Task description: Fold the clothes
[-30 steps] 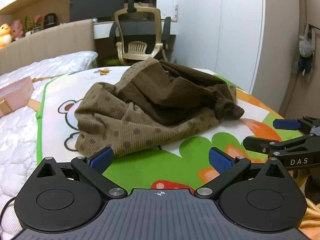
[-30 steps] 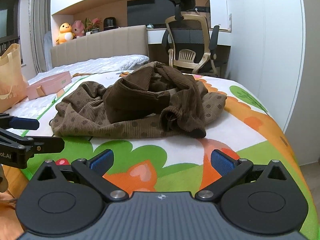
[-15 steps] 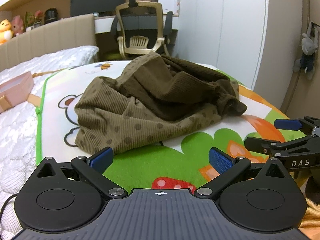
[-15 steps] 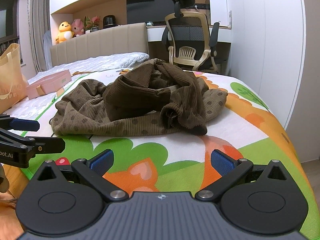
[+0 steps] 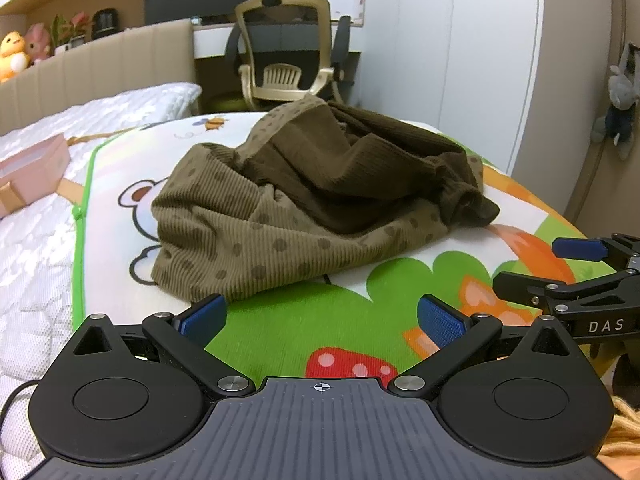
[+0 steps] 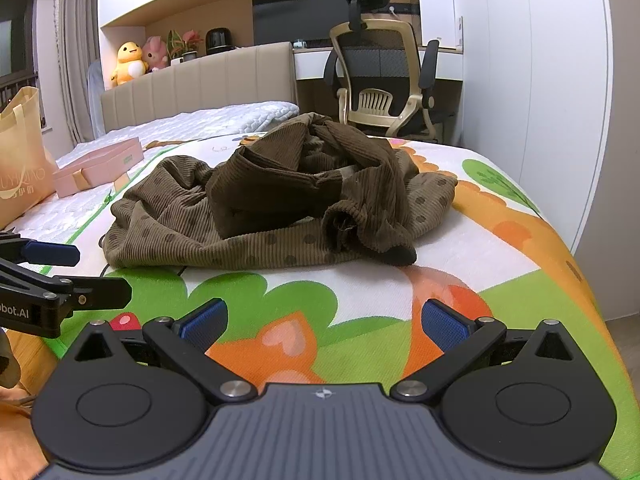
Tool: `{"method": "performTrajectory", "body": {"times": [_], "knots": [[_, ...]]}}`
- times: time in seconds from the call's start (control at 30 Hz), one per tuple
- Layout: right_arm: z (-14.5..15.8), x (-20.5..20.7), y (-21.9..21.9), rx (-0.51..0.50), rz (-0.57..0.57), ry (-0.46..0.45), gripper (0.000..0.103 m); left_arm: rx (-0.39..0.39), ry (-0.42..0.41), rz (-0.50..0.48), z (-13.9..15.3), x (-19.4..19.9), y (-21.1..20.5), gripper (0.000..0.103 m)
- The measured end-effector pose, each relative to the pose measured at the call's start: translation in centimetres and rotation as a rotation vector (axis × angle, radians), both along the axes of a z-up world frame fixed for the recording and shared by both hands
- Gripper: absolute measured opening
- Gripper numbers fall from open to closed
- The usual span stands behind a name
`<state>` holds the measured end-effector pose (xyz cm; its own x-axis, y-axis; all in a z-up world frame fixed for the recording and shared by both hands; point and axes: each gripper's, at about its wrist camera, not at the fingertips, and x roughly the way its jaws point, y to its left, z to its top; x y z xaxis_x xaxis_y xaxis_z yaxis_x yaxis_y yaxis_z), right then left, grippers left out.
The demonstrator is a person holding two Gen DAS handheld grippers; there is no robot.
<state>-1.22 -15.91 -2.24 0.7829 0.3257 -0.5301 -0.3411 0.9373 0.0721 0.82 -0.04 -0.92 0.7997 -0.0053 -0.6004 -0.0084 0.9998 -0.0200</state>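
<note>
A crumpled brown corduroy garment with dots (image 5: 304, 204) lies in a heap on a colourful cartoon mat (image 5: 360, 320) on the bed; it also shows in the right wrist view (image 6: 280, 204). My left gripper (image 5: 320, 316) is open and empty, just short of the garment's near hem. My right gripper (image 6: 324, 318) is open and empty, a little further back from the garment's cuff. Each gripper shows in the other's view: the right one (image 5: 576, 268) at the right edge, the left one (image 6: 48, 268) at the left edge.
A pink box (image 6: 100, 166) lies on the white mattress (image 5: 36, 248) to the left, with a tan shopping bag (image 6: 20, 152) beside it. An office chair (image 6: 380, 80) and a desk stand beyond the bed. White wardrobe doors (image 6: 560, 100) run along the right.
Both grippers have moved forward a little toward the garment and tilted slightly down. The garment has not moved.
</note>
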Motion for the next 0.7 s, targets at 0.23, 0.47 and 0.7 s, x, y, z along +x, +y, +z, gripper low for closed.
{"method": "performTrajectory", "body": {"times": [0.23, 0.47, 0.7], "knots": [[-0.02, -0.09, -0.02, 0.003, -0.001, 0.002, 0.103, -0.002, 0.004, 0.003, -0.10, 0.03, 0.04, 0.103], [-0.03, -0.01, -0.06, 0.004, -0.001, 0.007, 0.103, -0.005, 0.009, 0.006, -0.20, 0.05, 0.09, 0.103], [-0.05, 0.04, -0.07, 0.006, -0.002, 0.010, 0.103, -0.007, 0.013, 0.008, -0.23, 0.06, 0.11, 0.103]]}}
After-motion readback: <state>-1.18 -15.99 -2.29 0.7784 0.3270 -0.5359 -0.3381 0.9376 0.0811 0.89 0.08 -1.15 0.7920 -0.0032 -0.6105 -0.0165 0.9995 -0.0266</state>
